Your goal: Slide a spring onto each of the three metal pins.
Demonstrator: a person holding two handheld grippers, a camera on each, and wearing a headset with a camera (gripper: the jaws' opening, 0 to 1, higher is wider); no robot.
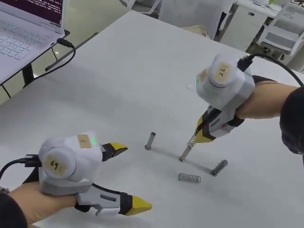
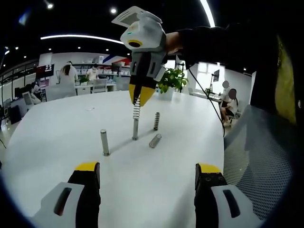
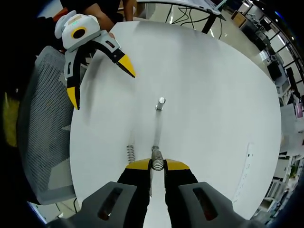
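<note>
My right gripper [image 1: 203, 136] is shut on a small coil spring [image 1: 192, 140], holding it upright over the top of a metal pin [image 1: 185, 154]; the spring's lower end meets the pin's tip. In the right gripper view the spring [image 3: 156, 161] sits between the yellow jaw tips. A second bare pin [image 1: 150, 141] stands to the left. One spring [image 1: 189, 178] lies flat on the table. Another spring [image 1: 219, 167] stands upright; I cannot tell whether a pin is inside it. My left gripper [image 1: 130, 176] is open near the front edge, holding nothing, well apart from the pins.
The white table [image 1: 118, 71] stretches far behind the pins. An open laptop [image 1: 23, 33] with a black cable [image 1: 66, 52] sits at the far left. A mesh chair [image 3: 45, 142] is beside the table's near side.
</note>
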